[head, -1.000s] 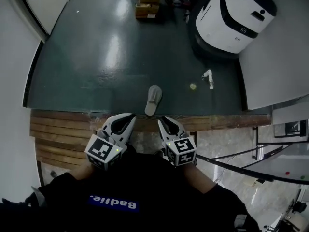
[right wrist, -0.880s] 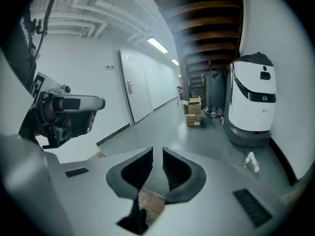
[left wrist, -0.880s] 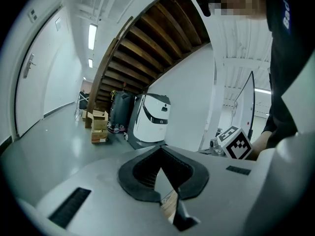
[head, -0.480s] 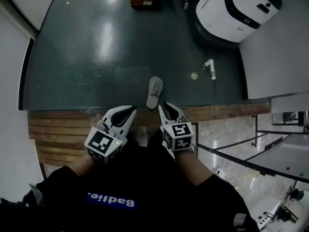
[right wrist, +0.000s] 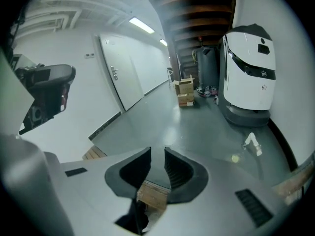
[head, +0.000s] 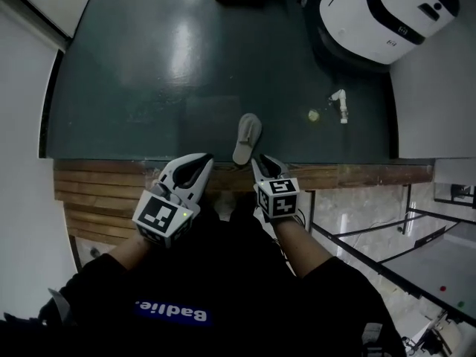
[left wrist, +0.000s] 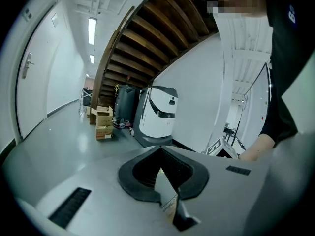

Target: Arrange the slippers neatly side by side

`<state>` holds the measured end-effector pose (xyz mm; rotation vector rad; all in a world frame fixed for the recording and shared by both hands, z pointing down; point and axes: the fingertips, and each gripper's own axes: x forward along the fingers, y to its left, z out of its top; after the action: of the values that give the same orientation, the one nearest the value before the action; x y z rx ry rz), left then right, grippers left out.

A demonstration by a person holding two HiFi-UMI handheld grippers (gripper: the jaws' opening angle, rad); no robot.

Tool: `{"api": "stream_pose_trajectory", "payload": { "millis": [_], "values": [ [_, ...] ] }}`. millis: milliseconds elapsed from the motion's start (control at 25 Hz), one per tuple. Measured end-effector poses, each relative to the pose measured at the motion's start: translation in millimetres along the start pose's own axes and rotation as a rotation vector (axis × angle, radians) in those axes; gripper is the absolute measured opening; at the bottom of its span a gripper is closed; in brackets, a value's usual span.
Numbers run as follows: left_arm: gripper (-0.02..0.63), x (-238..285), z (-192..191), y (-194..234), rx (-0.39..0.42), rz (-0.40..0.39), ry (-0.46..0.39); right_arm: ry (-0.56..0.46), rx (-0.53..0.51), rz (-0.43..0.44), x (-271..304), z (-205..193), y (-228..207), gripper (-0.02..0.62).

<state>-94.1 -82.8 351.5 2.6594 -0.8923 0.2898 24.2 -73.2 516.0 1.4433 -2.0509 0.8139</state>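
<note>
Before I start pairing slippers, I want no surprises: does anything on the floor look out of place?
Yes. Only one grey slipper is in view, lying alone and slanted on the dark floor by the wooden edge; no mate shows. A small white object and a yellowish scrap lie loose to its right.

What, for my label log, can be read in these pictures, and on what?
"Badlie." upside down on the black shirt.
White machine: emblem too small to read.
Marker cubes: square patterns, no words.
Cardboard boxes: nothing legible.
</note>
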Motion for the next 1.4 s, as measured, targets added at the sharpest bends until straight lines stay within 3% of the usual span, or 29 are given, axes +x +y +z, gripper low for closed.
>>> {"api": "stream_pose_trajectory", "payload": {
  "millis": [520,640,1080,1400],
  "values": [
    [0.002,93,-12,42,0.056,0.070,0.027,0.162,0.066,0.016,95,-44,-55,0.089],
    [0.002,106,-10,47,0.060,0.073,0.025,0.198,0.097,0.010,118,-57,-68,0.129],
    [0.002,126,-37,68,0.046,0.080,0.120,0.268,0.206,-0.101,203,-107,-117,0.129],
    [0.002,150,-57,78,0.045,0.063,0.144,0.318,0.242,-0.135,257,-147,-136,0.129]
  ]
}}
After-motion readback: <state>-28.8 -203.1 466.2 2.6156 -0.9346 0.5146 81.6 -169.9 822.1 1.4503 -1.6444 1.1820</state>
